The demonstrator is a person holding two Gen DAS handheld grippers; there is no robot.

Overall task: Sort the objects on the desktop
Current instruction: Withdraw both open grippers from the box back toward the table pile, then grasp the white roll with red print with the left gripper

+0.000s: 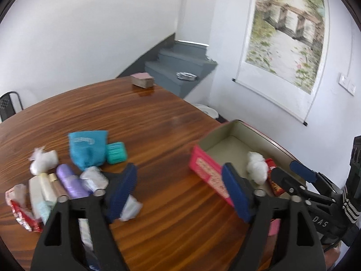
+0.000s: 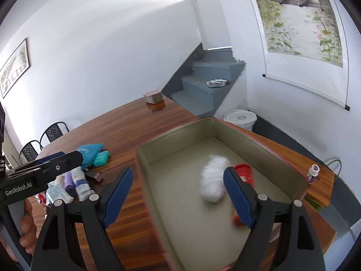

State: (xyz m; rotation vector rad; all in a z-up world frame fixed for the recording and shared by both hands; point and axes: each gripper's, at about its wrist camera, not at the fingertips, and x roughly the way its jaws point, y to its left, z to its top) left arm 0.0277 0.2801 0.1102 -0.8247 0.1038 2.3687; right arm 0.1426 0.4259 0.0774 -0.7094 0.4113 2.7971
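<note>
A pink box [image 1: 209, 174] with a beige inside [image 2: 203, 214] stands on the brown wooden table [image 1: 158, 122]. In it lie a white wad [image 2: 213, 180] and a red packet [image 2: 244, 174]. A pile at the left holds a blue pouch [image 1: 88, 146], a teal case [image 1: 116, 152], a purple roll [image 1: 70, 180], white wads and tubes. My left gripper [image 1: 180, 189] is open and empty above the table between pile and box. My right gripper [image 2: 178, 192] is open and empty over the box; it also shows in the left wrist view [image 1: 291, 171].
A small stack of pink cards [image 1: 142, 80] lies at the table's far edge. A small bottle [image 2: 313, 172] stands on a ledge right of the box. Grey stairs [image 2: 203, 85], a white bucket [image 2: 240, 118] and black chairs [image 2: 42, 140] surround the table.
</note>
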